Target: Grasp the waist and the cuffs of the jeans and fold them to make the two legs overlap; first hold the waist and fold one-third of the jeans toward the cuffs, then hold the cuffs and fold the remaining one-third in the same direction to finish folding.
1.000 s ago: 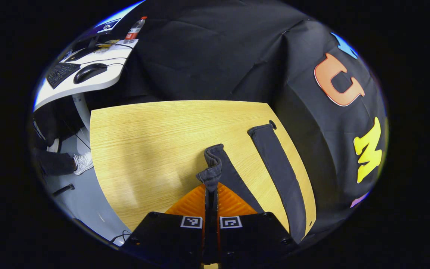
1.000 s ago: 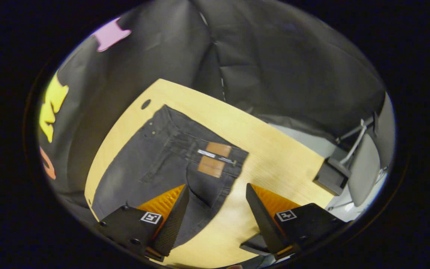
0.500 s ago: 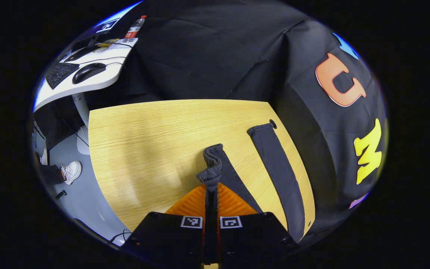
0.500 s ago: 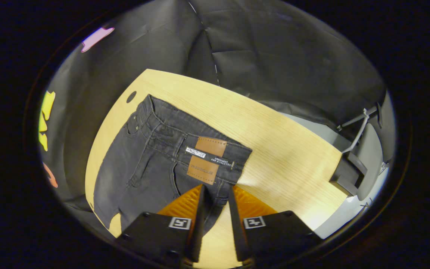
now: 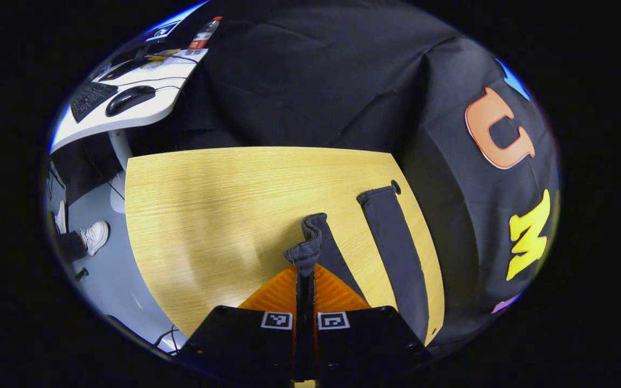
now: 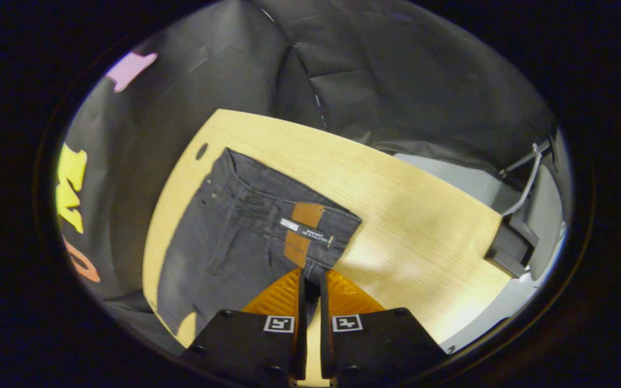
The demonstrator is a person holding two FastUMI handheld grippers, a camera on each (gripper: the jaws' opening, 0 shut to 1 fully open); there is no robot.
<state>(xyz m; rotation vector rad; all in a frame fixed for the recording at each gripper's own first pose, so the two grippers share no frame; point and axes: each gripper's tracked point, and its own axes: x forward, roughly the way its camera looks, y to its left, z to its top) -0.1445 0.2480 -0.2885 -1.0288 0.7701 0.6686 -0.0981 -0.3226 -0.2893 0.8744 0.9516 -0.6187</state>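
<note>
Left gripper pinches a jeans cuff; right gripper clamps the waist beside the leather patch, its lettering unreadable.

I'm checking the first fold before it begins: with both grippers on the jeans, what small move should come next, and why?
Probably lift both together and carry the near edge over the far leg. The left gripper pinches the near cuff; the right gripper has closed on the waist; the legs lie apart.
</note>
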